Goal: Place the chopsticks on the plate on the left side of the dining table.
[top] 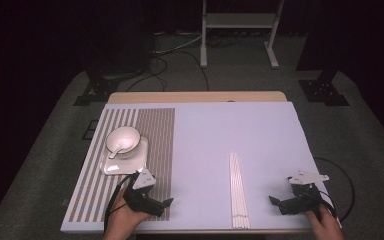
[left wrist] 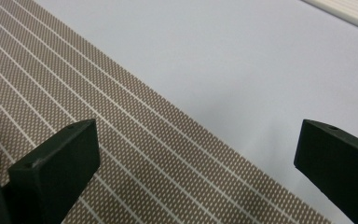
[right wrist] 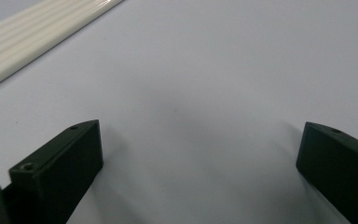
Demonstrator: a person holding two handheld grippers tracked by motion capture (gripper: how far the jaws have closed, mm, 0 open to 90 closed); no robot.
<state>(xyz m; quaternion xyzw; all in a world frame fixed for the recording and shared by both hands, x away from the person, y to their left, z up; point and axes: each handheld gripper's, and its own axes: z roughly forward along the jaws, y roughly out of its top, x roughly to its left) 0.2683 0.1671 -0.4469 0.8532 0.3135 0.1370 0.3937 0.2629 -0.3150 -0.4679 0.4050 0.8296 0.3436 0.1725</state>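
near edge: left gripper (top: 169, 202) low over striped placemat (top: 155, 130), jaws spread wide, nothing between them. right gripper (top: 272, 199) low over bare tabletop (top: 260, 130), jaws spread, empty. between them, nearer right gripper: bundle of white chopsticks (top: 238, 190) lying flat. farther back on placemat: white bowl (top: 124, 140) with spoon (top: 115, 150) on square plate (top: 109, 167). looks like start, nothing grasped; next likely right reach toward chopsticks, jaws narrowing on one pair.
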